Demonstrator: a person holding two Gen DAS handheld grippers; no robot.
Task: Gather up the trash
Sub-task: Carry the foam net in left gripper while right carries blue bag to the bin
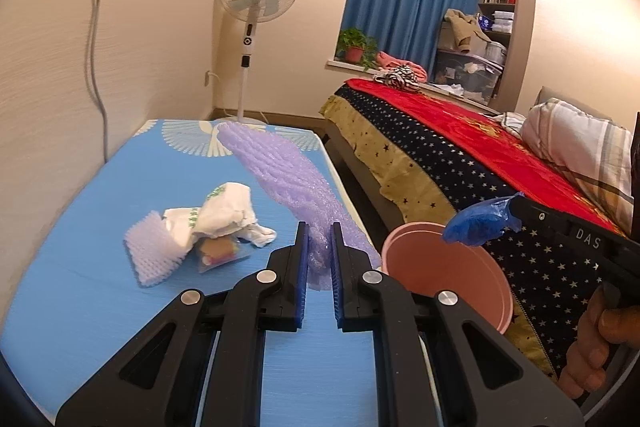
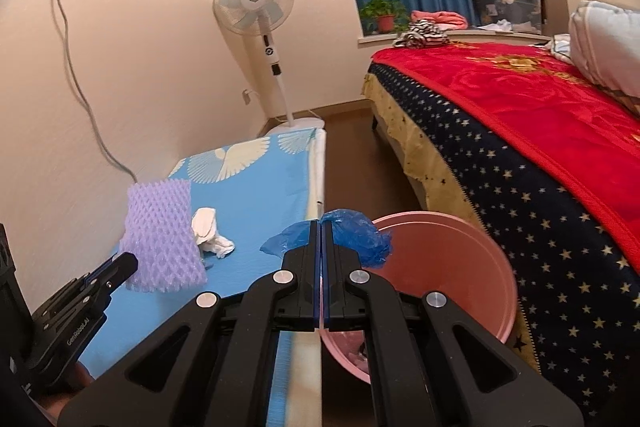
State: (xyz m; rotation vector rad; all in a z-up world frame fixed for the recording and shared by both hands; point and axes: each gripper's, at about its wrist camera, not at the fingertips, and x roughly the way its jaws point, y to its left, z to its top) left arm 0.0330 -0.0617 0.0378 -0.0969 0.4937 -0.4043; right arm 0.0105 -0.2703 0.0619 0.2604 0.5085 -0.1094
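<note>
Both grippers are carrying trash toward the pink bin (image 2: 440, 267). The right gripper (image 2: 321, 227), jaws clamping a blue plastic bag (image 2: 356, 231), is hanging over its 9 o'clock rim; next, I'd say, release. The left gripper (image 1: 320, 231) is pinching purple foam netting (image 1: 280, 163) above the tabletop (image 1: 80, 227).

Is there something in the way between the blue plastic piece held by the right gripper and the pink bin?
Nothing visible. The right gripper is shut on the blue plastic piece, which hangs at the near rim of the pink bin, whose opening is uncovered. The left gripper holds the purple foam net off to the side, over the blue mat.
</note>
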